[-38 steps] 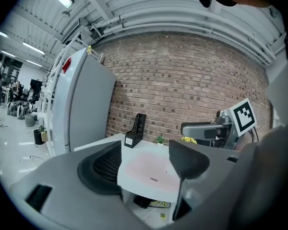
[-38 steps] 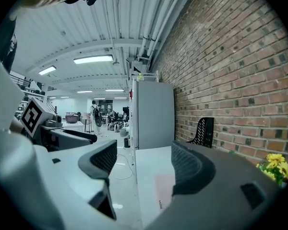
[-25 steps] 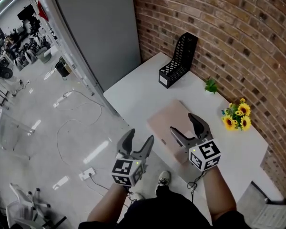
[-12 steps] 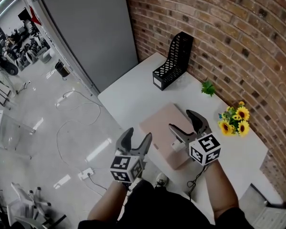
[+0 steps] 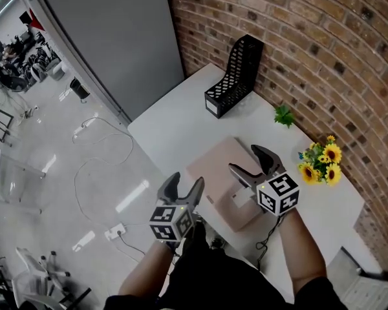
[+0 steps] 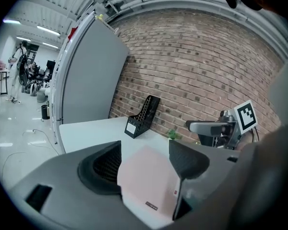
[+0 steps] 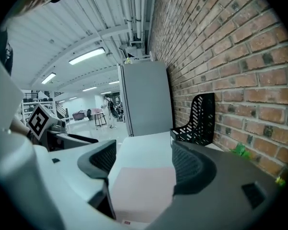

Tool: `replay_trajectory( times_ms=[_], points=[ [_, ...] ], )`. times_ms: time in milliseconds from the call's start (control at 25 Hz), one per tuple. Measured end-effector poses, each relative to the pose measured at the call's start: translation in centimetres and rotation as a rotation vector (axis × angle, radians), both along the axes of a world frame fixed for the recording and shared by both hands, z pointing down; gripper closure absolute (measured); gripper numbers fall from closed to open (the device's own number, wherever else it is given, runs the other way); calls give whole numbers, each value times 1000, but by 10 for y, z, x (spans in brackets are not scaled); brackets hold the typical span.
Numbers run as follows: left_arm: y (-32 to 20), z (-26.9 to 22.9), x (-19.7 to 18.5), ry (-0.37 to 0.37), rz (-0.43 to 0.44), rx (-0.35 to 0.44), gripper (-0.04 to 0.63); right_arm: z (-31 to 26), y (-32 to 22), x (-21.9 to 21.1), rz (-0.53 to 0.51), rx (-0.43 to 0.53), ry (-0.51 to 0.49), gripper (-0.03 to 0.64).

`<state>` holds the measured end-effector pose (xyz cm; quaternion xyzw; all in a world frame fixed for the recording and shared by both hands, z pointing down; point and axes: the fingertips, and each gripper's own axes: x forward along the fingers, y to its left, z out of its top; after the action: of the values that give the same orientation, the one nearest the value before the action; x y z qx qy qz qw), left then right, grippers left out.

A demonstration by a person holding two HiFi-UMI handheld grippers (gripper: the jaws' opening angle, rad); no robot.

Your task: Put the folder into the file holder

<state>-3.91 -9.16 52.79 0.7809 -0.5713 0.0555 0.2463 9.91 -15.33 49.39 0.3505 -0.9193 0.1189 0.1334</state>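
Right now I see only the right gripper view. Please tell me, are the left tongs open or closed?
Observer: Open. The left gripper pinches nothing; the pink folder lies flat on the table ahead of it.
Operator: From above, where is my right gripper?
Observer: The head view shows the right gripper over the folder's part nearest the person, tongs open.
Operator: Is something at my right side to avoid?
Observer: Yes, sunflowers stand on the table by the brick wall, to the right of that gripper.

Pale pink folder; black perforated file holder; white table; red-brick wall.
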Motion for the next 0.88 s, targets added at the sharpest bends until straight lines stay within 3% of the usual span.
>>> replay_trajectory(
  times_ms=[440, 880],
  points=[
    [-30, 65, -12, 106, -34, -165, 291, 55, -42, -14, -21, -145, 65, 242],
    [-48, 130, -19, 161, -55, -341, 288, 130, -89, -23, -27, -319, 159, 225]
  ],
)
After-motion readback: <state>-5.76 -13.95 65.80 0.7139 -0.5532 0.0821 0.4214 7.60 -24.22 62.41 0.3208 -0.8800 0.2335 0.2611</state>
